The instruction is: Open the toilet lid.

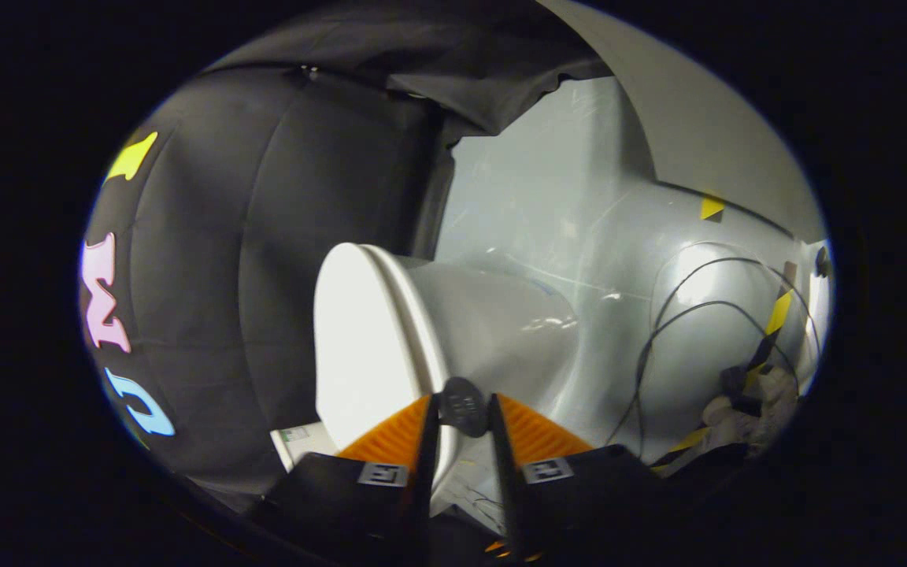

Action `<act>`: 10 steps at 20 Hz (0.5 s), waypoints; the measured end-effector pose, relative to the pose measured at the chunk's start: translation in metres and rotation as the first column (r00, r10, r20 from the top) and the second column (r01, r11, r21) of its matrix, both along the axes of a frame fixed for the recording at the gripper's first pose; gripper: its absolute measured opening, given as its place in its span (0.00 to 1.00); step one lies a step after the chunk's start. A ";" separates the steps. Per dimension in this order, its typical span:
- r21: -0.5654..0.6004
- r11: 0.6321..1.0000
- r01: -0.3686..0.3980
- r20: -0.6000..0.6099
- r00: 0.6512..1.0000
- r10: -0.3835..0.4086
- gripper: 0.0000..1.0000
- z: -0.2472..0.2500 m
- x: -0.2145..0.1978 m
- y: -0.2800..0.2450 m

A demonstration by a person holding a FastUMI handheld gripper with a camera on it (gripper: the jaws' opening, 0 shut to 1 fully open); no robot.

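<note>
Black cloth [264, 236] hangs as the booth's wall on the left and across the top, and a pale grey floor [548, 205] shows to the right of it, so the gripper camera is rolled onto its side. Dark cables [682, 315] loop over that floor at the far right, near strips of yellow-and-black tape [776, 315] and a small heap of pale and dark stuff that is too blurred to name.

White toilet [493, 323] fills the middle, its bowl running off to the right. Its toilet lid [351, 346] is the broad white oval on the left side of the bowl, lying flat against the seat rim, so it looks closed. A small white card or box [300, 445] lies just left of the lid's near edge.

Close to the camera, the tongs [463, 405] have their two fingers [394, 437] on either side of the lid's near edge. A small dark round tab [463, 405] sits between the fingertips, which stand close together against it. The tongs appear to be pinching that tab at the lid's rim, though the contact on each side is hard to confirm at this angle.
</note>
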State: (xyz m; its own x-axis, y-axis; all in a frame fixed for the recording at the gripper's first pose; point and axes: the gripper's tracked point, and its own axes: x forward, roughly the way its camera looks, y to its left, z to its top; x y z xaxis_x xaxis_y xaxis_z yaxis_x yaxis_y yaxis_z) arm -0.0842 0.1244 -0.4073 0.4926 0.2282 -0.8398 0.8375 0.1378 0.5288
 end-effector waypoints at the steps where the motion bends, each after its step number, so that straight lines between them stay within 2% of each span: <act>1: 0.006 1.000 0.007 -0.005 1.000 -0.007 0.51 0.001 0.002 -0.001; 4: -0.005 0.997 -0.076 -0.013 0.997 0.076 0.19 -0.002 0.002 -0.001; 7: -0.006 0.994 -0.105 -0.001 0.994 0.105 0.21 -0.003 0.006 0.001; 10: 0.049 0.997 -0.059 0.015 0.998 0.058 0.24 -0.005 0.009 0.001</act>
